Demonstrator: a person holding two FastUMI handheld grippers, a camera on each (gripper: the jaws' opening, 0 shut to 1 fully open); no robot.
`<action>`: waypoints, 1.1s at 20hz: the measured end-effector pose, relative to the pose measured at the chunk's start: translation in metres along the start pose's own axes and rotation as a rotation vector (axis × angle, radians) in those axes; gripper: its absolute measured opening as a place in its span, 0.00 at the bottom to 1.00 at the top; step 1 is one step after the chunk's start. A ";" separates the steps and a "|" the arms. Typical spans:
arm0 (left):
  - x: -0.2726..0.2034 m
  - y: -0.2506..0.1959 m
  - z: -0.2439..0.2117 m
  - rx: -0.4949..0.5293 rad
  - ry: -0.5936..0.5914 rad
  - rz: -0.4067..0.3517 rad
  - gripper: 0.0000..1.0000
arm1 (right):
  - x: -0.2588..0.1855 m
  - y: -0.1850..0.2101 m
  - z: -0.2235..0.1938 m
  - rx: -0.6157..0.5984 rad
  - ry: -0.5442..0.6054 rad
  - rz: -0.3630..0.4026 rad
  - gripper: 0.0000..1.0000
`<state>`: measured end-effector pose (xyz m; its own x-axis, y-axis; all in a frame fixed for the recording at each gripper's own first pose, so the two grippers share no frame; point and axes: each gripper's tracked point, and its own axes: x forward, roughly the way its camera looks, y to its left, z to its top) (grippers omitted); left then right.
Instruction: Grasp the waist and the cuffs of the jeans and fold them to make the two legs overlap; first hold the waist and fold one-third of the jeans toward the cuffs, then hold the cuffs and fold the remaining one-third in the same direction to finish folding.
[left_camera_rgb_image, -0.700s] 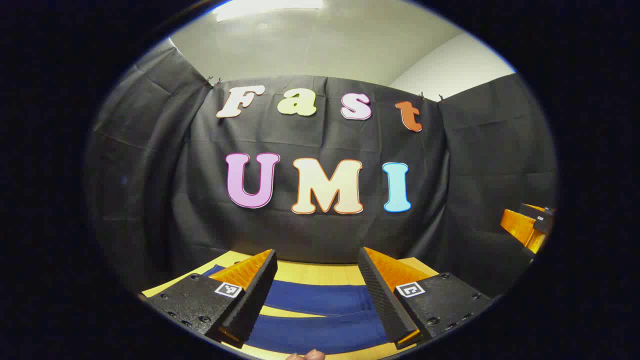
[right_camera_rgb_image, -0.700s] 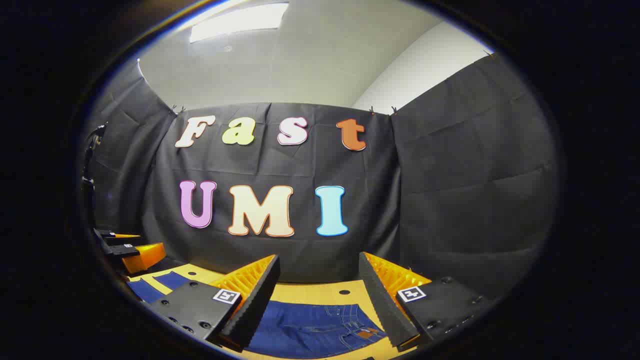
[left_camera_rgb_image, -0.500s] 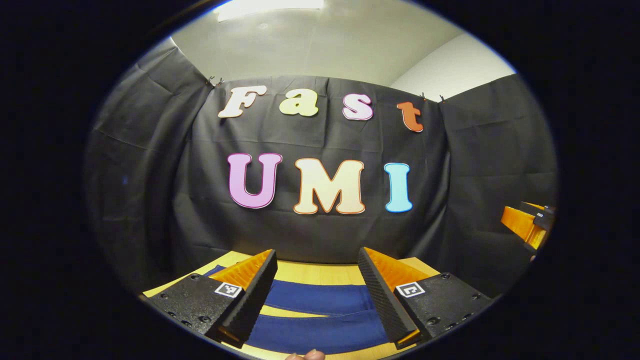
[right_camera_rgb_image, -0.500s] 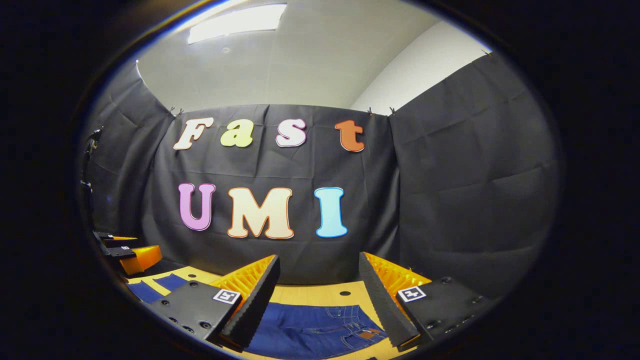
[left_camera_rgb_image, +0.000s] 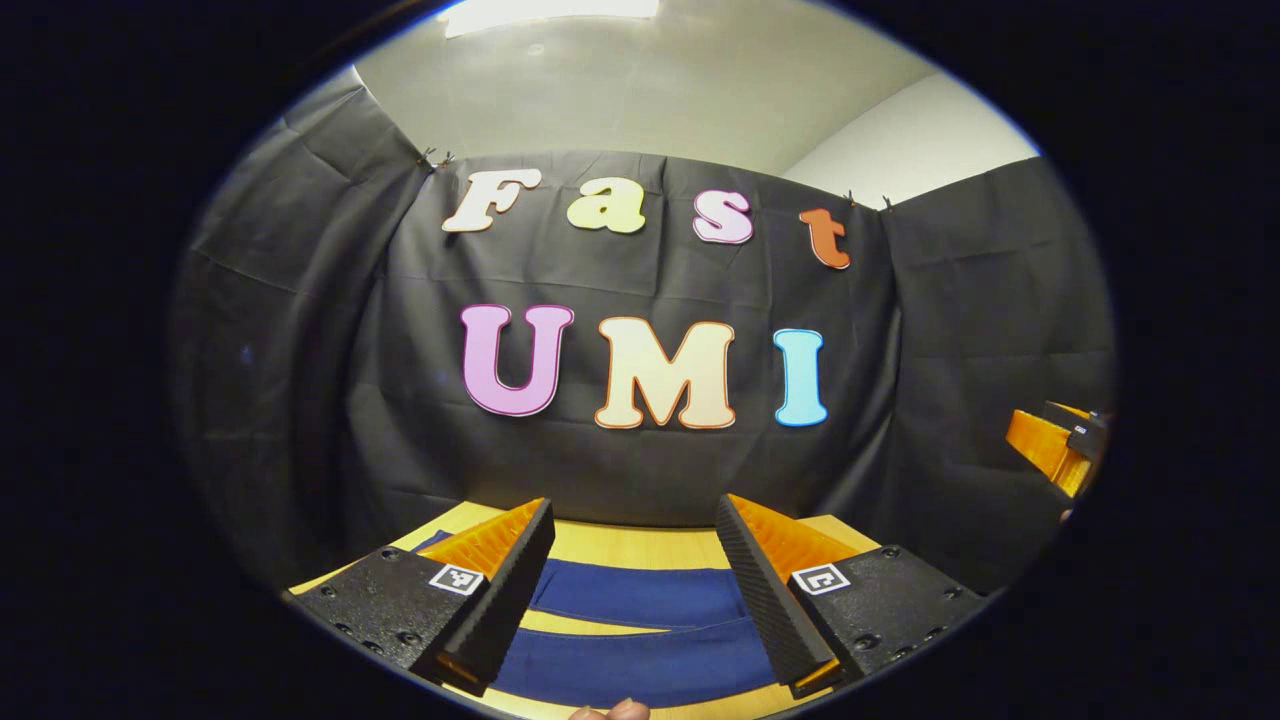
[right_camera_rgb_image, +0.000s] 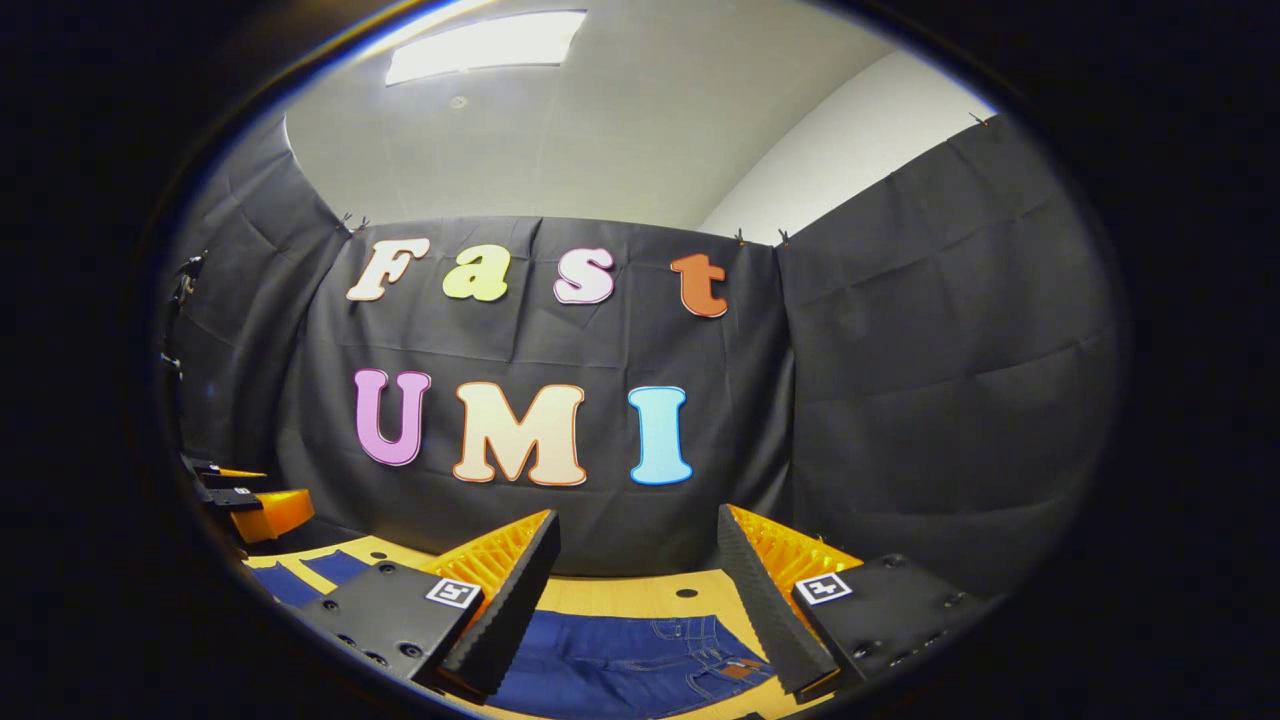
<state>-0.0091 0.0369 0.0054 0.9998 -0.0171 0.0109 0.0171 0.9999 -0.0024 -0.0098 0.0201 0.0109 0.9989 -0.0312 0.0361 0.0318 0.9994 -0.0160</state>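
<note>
Dark blue jeans lie flat on a pale wooden table. In the left gripper view the two legs (left_camera_rgb_image: 640, 625) run side by side below my left gripper (left_camera_rgb_image: 635, 520), which hangs above them, open with nothing between its fingers. In the right gripper view the waist end with pockets and a brown patch (right_camera_rgb_image: 640, 660) lies under my right gripper (right_camera_rgb_image: 637, 530), also open and above the cloth. The cuffs (right_camera_rgb_image: 310, 572) show at the far left there, near the left gripper (right_camera_rgb_image: 250, 500). The right gripper (left_camera_rgb_image: 1060, 445) shows at the right edge of the left gripper view.
The wooden table (right_camera_rgb_image: 640, 592) ends at the black cloth wall just beyond the jeans. A small dark hole (right_camera_rgb_image: 687, 593) marks the tabletop past the waist. A fingertip (left_camera_rgb_image: 615, 710) shows at the bottom edge of the left gripper view.
Both views have shifted slightly; the right gripper has tilted up a little, so the jeans sit lower in its view. Both grippers stay open.
</note>
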 end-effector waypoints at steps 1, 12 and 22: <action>-0.001 0.002 0.001 0.007 -0.005 0.000 0.94 | -0.001 0.002 -0.001 -0.001 0.001 0.000 0.98; -0.020 0.030 0.000 0.038 -0.012 -0.001 0.94 | -0.017 0.018 -0.013 -0.013 0.027 -0.007 0.98; -0.015 0.069 -0.038 0.215 0.049 -0.024 0.94 | -0.006 0.044 -0.030 -0.015 0.060 0.074 0.98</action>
<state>-0.0224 0.1065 -0.0329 0.9985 -0.0361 -0.0402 0.0438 0.9765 0.2109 -0.0131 0.0634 -0.0202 0.9988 0.0416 -0.0253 -0.0424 0.9986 -0.0317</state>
